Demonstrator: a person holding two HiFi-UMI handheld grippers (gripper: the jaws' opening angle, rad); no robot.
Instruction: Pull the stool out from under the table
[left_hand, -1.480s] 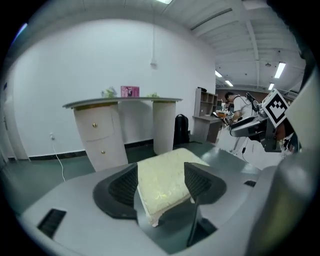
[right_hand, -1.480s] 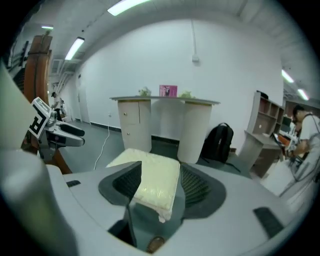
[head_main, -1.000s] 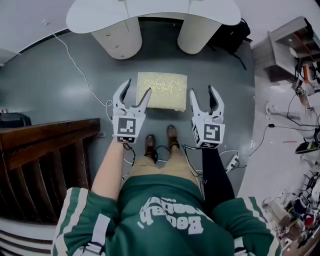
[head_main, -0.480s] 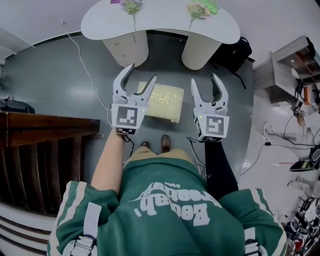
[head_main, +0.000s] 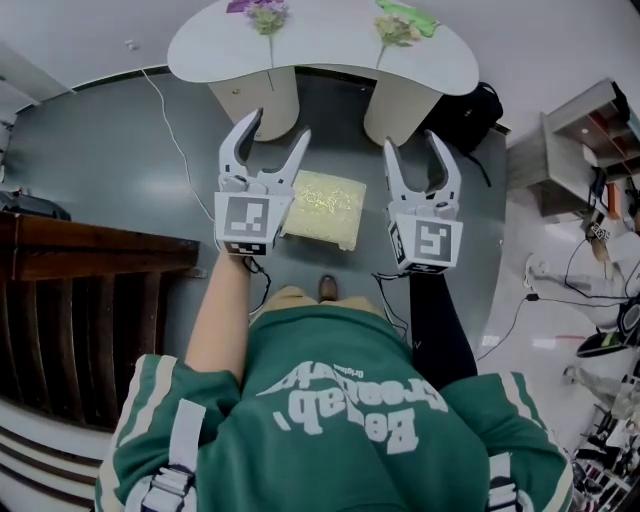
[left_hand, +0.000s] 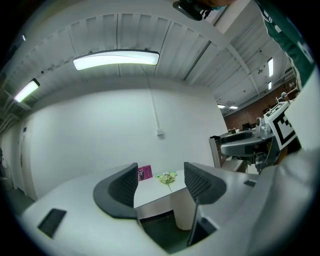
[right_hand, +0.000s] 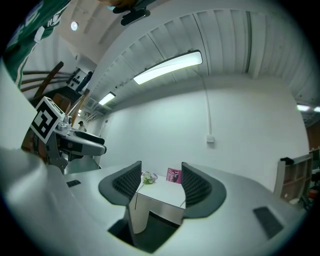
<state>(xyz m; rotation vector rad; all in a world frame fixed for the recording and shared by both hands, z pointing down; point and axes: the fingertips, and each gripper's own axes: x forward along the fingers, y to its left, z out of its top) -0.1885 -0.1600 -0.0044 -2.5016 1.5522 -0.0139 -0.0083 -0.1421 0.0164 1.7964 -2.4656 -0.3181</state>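
Note:
The stool (head_main: 322, 205), a square seat with a pale yellow patterned top, stands on the grey floor just in front of the white table (head_main: 320, 55) and its two rounded legs. My left gripper (head_main: 277, 128) is raised above the stool's left edge, open, with nothing between its fingers. My right gripper (head_main: 412, 142) is held up to the right of the stool, also open and empty. Both point level at the table, which shows between the jaws in the left gripper view (left_hand: 155, 192) and the right gripper view (right_hand: 160, 192). Neither gripper touches the stool.
Two small flower bunches (head_main: 265, 15) and a pink book (left_hand: 144, 172) are on the tabletop. A dark wooden piece of furniture (head_main: 90, 260) stands at the left, a black bag (head_main: 470, 110) beside the right table leg, shelving (head_main: 590, 130) at the right. A white cable (head_main: 170, 130) crosses the floor.
Both grippers have risen from beside the stool's seat and now point level toward the table. The stool has stayed where it was on the floor.

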